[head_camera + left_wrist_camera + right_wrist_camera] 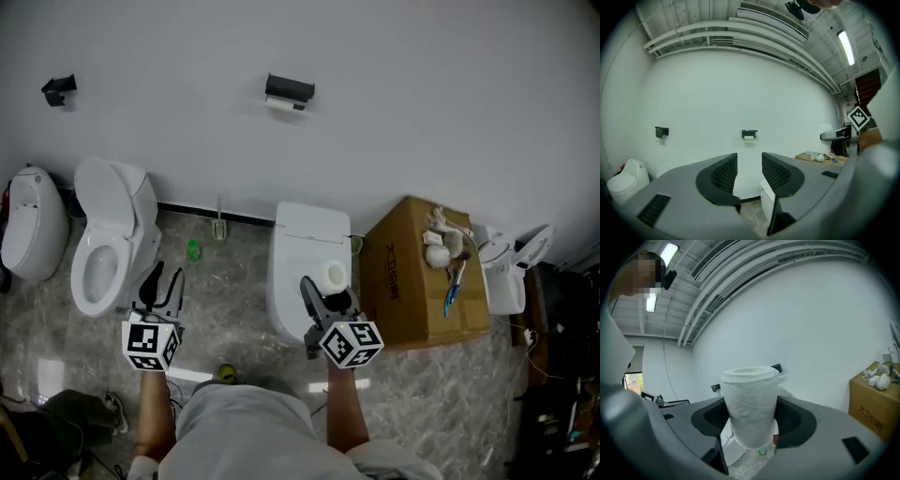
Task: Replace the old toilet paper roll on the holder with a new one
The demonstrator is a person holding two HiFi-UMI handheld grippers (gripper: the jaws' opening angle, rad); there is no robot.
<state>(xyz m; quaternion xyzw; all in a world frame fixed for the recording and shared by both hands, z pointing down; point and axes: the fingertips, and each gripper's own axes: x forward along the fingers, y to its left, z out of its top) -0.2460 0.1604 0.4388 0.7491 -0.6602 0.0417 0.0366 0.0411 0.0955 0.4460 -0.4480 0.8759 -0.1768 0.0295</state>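
The right hand-held gripper [751,420] pinches the new roll [751,404], the left hand-held gripper [749,171] is spread and empty; next, probably, reach the far holder [289,89] and free the old roll [281,105].

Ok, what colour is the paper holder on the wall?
The holder is black; the head view shows it best.

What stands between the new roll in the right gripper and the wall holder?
A closed white toilet sits against the wall below the holder, between the person and it. The holder itself carries the old roll. Nothing else visible blocks the way for the new roll, clamped in the right gripper.
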